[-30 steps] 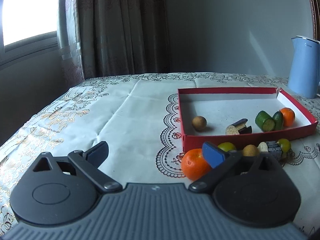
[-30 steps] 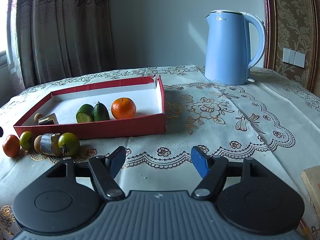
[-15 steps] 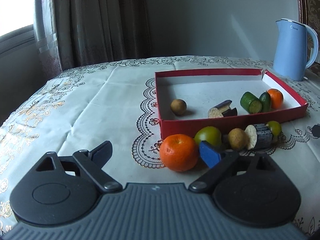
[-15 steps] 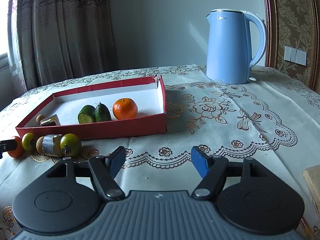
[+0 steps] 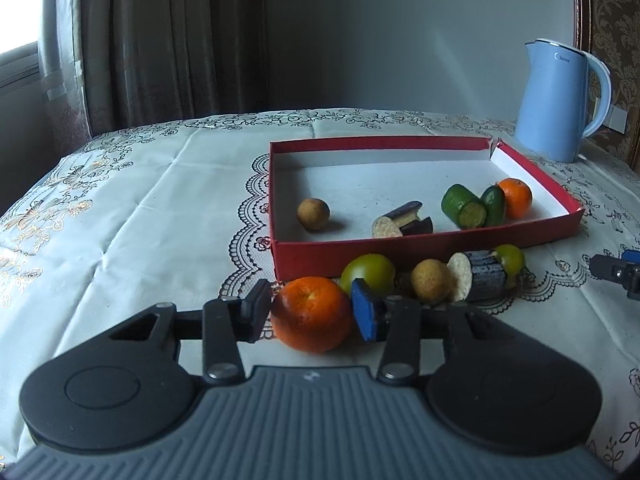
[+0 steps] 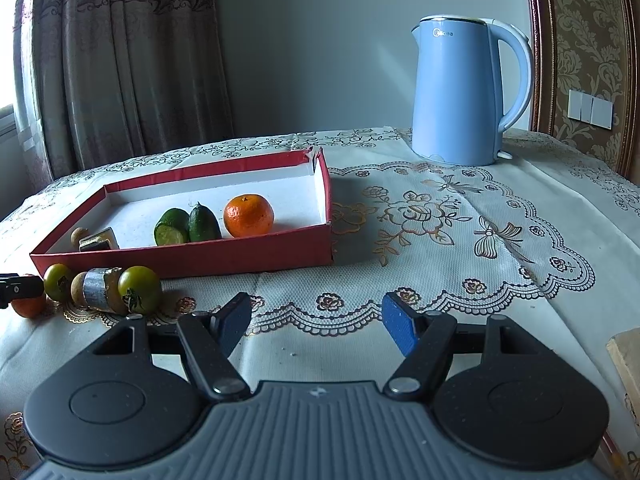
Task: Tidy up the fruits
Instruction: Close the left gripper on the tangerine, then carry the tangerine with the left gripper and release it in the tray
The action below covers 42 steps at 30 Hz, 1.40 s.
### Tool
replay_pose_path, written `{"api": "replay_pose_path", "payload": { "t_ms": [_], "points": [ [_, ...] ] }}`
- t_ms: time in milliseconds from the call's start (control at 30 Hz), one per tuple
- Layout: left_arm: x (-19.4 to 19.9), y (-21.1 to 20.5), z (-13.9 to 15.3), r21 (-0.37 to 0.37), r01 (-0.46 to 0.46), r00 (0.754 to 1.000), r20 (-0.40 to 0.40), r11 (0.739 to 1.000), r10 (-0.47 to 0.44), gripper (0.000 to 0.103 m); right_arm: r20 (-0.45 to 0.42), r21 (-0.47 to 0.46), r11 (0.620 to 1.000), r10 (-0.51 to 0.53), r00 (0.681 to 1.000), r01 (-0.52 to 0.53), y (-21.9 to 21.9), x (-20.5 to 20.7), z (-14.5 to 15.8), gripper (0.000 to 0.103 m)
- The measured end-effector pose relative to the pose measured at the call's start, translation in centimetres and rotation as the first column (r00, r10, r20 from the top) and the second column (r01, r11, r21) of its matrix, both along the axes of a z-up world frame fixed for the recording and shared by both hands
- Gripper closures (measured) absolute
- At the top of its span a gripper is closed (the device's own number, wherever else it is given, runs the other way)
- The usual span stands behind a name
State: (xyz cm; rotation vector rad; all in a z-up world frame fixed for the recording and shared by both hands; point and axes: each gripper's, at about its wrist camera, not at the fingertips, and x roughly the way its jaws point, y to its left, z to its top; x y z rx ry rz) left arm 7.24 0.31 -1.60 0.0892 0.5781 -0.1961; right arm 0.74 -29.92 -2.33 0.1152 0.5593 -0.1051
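Observation:
On the lace tablecloth, just in front of the red box (image 5: pixel 400 254), lies an orange tangerine (image 5: pixel 312 314). My left gripper (image 5: pixel 310 306) is closing on it, and both pads touch its sides. A green tomato (image 5: pixel 370 272), a small brown fruit (image 5: pixel 430 280), an eggplant piece (image 5: pixel 480 276) and a second green tomato (image 5: pixel 512 258) lie in a row behind it. Inside the box are another tangerine (image 6: pixel 248 216), cucumber pieces (image 6: pixel 186 226), an eggplant piece (image 5: pixel 402 222) and a brown fruit (image 5: pixel 313 213). My right gripper (image 6: pixel 316 318) stands open over bare cloth, holding nothing.
A light blue kettle (image 6: pixel 460 92) stands at the back right of the table. A pale wooden block (image 6: pixel 626 360) shows at the right edge near the right gripper. Curtains and a window are to the left, a wall behind.
The left gripper swung right and forward to the tangerine and its jaws closed from wide open onto the fruit. The right gripper stayed where it was.

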Motion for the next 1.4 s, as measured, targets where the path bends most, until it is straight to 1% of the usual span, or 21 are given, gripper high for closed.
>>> {"api": "replay_pose_path", "payload": {
  "t_ms": [133, 233, 333, 467, 667, 800, 1000, 1133, 1200, 1400],
  "points": [
    [-0.1, 0.4, 0.0, -0.021, 0.0, 1.0, -0.002, 1.0, 0.0, 0.063, -0.001, -0.003, 1.0, -0.005, 1.0, 0.005, 0.0, 0.0, 0.0, 0.031],
    [-0.5, 0.7, 0.0, -0.012, -0.032, 0.999, 0.009, 0.999, 0.032, 0.064, -0.005, -0.01, 1.0, -0.006, 1.0, 0.006, 0.1, 0.1, 0.0, 0.031],
    [-0.9, 1.3, 0.3, -0.018, -0.057, 0.998, 0.018, 0.998, 0.057, 0.064, -0.008, -0.013, 1.0, -0.008, 1.0, 0.007, 0.1, 0.1, 0.0, 0.031],
    [-1.6, 1.6, 1.2, -0.009, -0.081, 0.995, 0.05, 0.997, 0.081, 0.064, -0.01, -0.022, 1.0, -0.008, 1.0, 0.008, 0.2, 0.1, 0.0, 0.031],
    [-2.3, 1.4, 2.7, 0.025, -0.13, 0.986, 0.113, 0.991, 0.126, 0.064, -0.009, -0.032, 0.999, -0.011, 1.0, 0.01, 0.3, 0.1, 0.0, 0.031],
    [-2.0, 1.4, 2.7, 0.025, -0.145, 0.983, 0.113, 0.989, 0.141, 0.064, -0.009, -0.034, 0.999, -0.011, 1.0, 0.01, 0.3, 0.1, 0.0, 0.031],
    [-1.2, 0.7, 2.7, 0.038, -0.152, 0.983, 0.113, 0.988, 0.147, 0.064, -0.009, -0.033, 0.999, -0.009, 1.0, 0.008, 0.3, 0.1, 0.0, 0.031],
    [-0.3, -0.2, 3.6, 0.041, -0.14, 0.982, 0.131, 0.989, 0.134, 0.064, -0.009, -0.027, 1.0, -0.007, 1.0, 0.007, 0.3, 0.1, 0.0, 0.031],
    [0.5, -1.0, 4.3, 0.047, -0.129, 0.982, 0.144, 0.991, 0.121, 0.064, -0.008, -0.026, 1.0, -0.006, 1.0, 0.006, 0.3, 0.1, 0.0, 0.031],
    [4.1, -2.5, 4.9, 0.056, -0.114, 0.985, 0.135, 0.992, 0.106, 0.063, -0.008, -0.016, 1.0, -0.005, 1.0, 0.005, 0.2, 0.2, 0.0, 0.031]
  ]
}}
